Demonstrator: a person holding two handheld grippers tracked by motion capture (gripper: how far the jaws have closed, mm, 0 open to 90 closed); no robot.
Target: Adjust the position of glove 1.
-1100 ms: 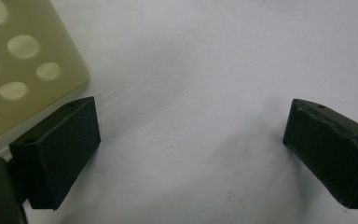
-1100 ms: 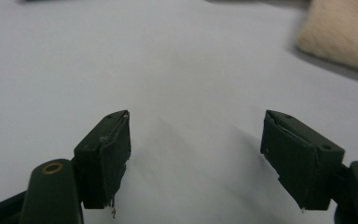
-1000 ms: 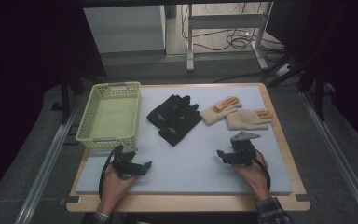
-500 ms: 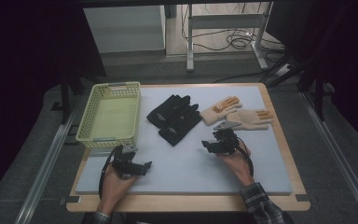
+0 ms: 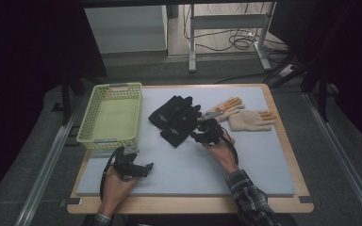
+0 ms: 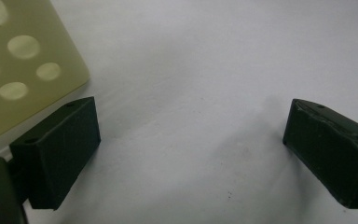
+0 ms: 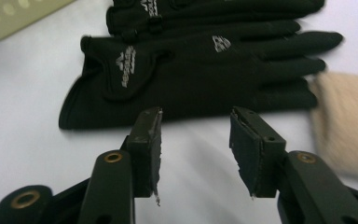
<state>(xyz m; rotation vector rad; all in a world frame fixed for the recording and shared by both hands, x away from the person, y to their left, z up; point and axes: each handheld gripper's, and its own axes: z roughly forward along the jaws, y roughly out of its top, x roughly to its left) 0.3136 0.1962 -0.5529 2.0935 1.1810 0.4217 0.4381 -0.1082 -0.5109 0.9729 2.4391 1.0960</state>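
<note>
Pale grey mat [image 5: 188, 174] on wooden table [image 5: 292, 155], dark room, cabled floor [image 5: 231, 42]

pair of black fabric sport gloves with white logos [image 5: 175, 118], stacked flat mid-table, fingers pointing away, just beside the pale green basket [image 5: 109, 117]

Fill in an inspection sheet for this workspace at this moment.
Surface: pale mat on a wooden table, bare at the front.
Job's things: black gloves, overlapping, mid-mat.
Clutter: beige gloves to their right; yellow-green basket to their left, nothing seen inside.
Grippers: right tool has just been closing, nothing between its jaws, just short of the black gloves; left tool open over bare mat beside the basket.
Cables: loose coils on the floor beyond the table.
Surroundings: dark; metal frame legs behind.
</note>
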